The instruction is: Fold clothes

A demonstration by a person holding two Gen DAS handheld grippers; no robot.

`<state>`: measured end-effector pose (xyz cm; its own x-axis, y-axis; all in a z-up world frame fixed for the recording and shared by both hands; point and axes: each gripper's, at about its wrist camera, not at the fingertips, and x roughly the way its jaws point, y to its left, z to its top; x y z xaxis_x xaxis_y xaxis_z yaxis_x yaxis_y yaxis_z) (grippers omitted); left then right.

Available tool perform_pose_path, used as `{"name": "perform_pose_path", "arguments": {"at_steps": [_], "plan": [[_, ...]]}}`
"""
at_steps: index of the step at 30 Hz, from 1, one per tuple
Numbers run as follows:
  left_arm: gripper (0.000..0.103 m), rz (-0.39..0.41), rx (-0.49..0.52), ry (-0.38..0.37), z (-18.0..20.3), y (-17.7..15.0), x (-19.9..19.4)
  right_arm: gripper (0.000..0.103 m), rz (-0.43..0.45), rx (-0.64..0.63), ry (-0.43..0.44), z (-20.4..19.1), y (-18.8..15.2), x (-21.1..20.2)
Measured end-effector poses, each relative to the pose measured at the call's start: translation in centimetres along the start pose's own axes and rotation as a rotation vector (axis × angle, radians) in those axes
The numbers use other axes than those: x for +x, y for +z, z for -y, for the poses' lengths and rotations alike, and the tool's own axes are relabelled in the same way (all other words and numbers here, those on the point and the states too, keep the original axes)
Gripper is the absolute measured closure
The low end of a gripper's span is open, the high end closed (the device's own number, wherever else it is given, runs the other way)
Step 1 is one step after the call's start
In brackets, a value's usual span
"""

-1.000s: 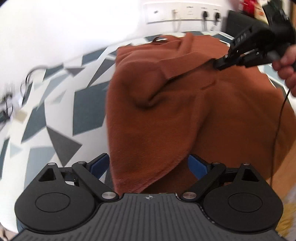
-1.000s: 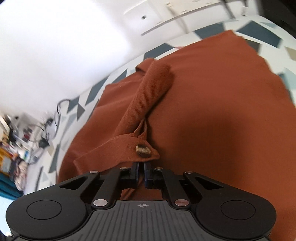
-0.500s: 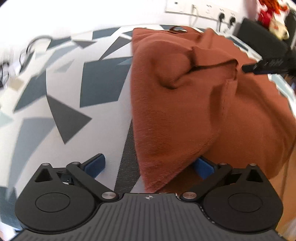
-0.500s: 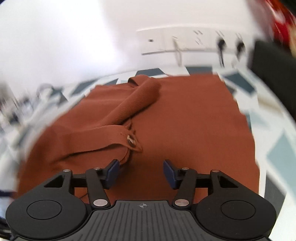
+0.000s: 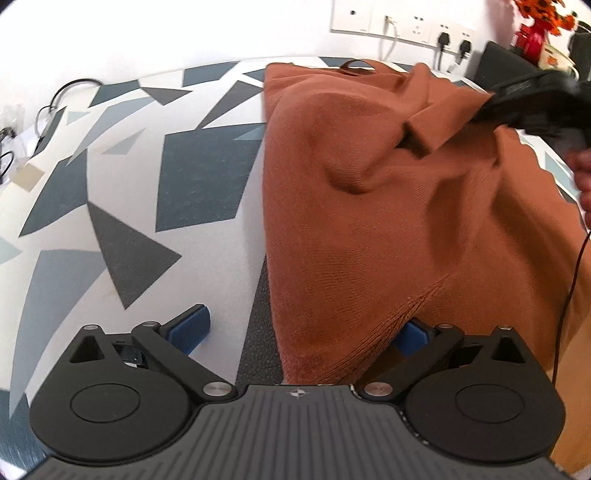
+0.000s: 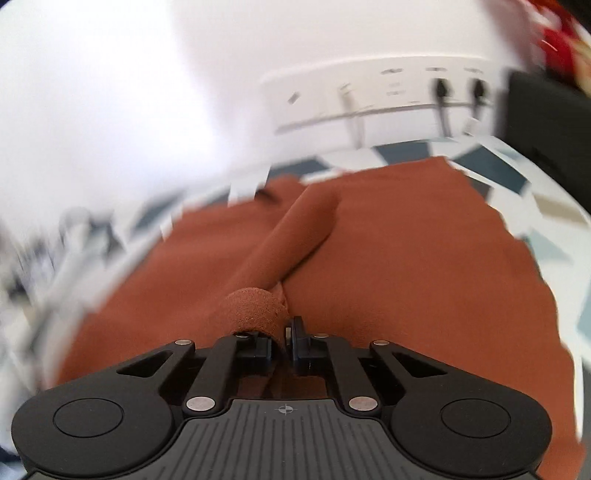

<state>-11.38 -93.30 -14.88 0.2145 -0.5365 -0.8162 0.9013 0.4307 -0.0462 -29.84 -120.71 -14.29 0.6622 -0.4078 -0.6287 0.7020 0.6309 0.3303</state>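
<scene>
**Midway through a fold: rust garment with one strap pinched**

Broadly, the patterned tabletop (image 5: 122, 206) carries the rust-brown garment (image 5: 369, 229), which lies spread across its right half, bunched and creased toward the far edge and hanging over the near edge by the left gripper (image 5: 301, 330). A band of sockets (image 5: 402, 22) runs along the wall behind. A long strap or sleeve (image 6: 295, 240) runs down the middle of the garment toward the right gripper (image 6: 282, 332), whose jaws are drawn nearly together on the strap's rolled end (image 6: 255, 308). The left gripper's jaws stand wide, the garment's near corner lying between the blue pads (image 5: 190, 326) without being clamped. The right-wrist view is blurred, so fine detail of the pinch is uncertain.

To carry this step well, judging from the layout: keep the pinch firm on the strap, lay it flat along the body rather than twisted, and smooth the raised crease (image 5: 351, 181) before any larger fold. Closing the left jaws on the near corner would steady the cloth.
</scene>
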Motion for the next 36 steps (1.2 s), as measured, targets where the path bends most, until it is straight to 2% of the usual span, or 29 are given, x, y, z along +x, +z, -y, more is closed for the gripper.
{"name": "perform_pose_path", "arguments": {"at_steps": [3, 6, 13, 15, 17, 19, 21, 24, 25, 26, 27, 28, 31, 33, 36], "plan": [[0.0, -0.021, 0.038, -0.026, -0.3, 0.5, 0.2, 0.096, 0.058, 0.164, 0.02, 2.2, -0.8, -4.0], [0.0, -0.03, 0.075, -0.046, -0.6, 0.7, 0.3, 0.095, 0.046, 0.363, 0.019, 5.1, -2.9, -7.3], [0.0, -0.02, 0.133, -0.041, -1.4, 0.2, -0.1, 0.095, -0.001, 0.326, -0.115, 5.9, -6.0, -8.5], [0.0, -0.02, 0.143, -0.038, -1.6, 0.1, -0.2, 0.089, -0.015, 0.315, -0.153, 6.2, -7.0, -8.8], [0.0, -0.022, 0.156, -0.028, -1.7, 0.1, -0.3, 0.073, -0.027, 0.296, -0.192, 6.3, -7.8, -9.1], [0.0, -0.017, 0.175, -0.01, -1.5, -0.1, -0.6, 0.066, -0.026, 0.144, -0.234, 4.4, -7.5, -8.8], [0.0, -0.007, 0.187, 0.006, -1.5, -0.4, -0.8, 0.066, -0.044, 0.05, -0.25, 3.2, -7.2, -8.0], [0.0, 0.014, 0.192, 0.031, -1.6, -0.9, -1.2, 0.066, -0.084, 0.039, -0.254, 2.8, -7.0, -6.6], [0.0, 0.023, 0.193, 0.045, -1.6, -1.1, -1.3, 0.071, -0.083, 0.064, -0.255, 3.0, -7.0, -6.5], [0.0, 0.03, 0.194, 0.06, -1.7, -1.3, -1.4, 0.083, -0.081, 0.089, -0.255, 3.1, -7.0, -6.4], [0.0, 0.034, 0.192, 0.061, -1.8, -1.4, -1.5, 0.09, -0.077, 0.115, -0.255, 3.3, -7.0, -6.4], [0.0, 0.037, 0.19, 0.062, -2.0, -1.5, -1.6, 0.094, -0.052, 0.159, -0.254, 3.7, -7.0, -7.1], [0.0, 0.031, 0.179, 0.045, -2.7, -1.5, -1.6, 0.093, 0.051, 0.35, -0.235, 6.1, -7.6, -9.5], [0.0, 0.031, 0.182, 0.039, -3.1, -1.4, -1.6, 0.093, 0.093, 0.438, -0.272, 7.5, -8.4, -11.0], [0.0, 0.032, 0.178, 0.043, -3.5, -1.3, -1.5, 0.086, 0.127, 0.584, -0.322, 9.8, -9.9, -13.1]]}}
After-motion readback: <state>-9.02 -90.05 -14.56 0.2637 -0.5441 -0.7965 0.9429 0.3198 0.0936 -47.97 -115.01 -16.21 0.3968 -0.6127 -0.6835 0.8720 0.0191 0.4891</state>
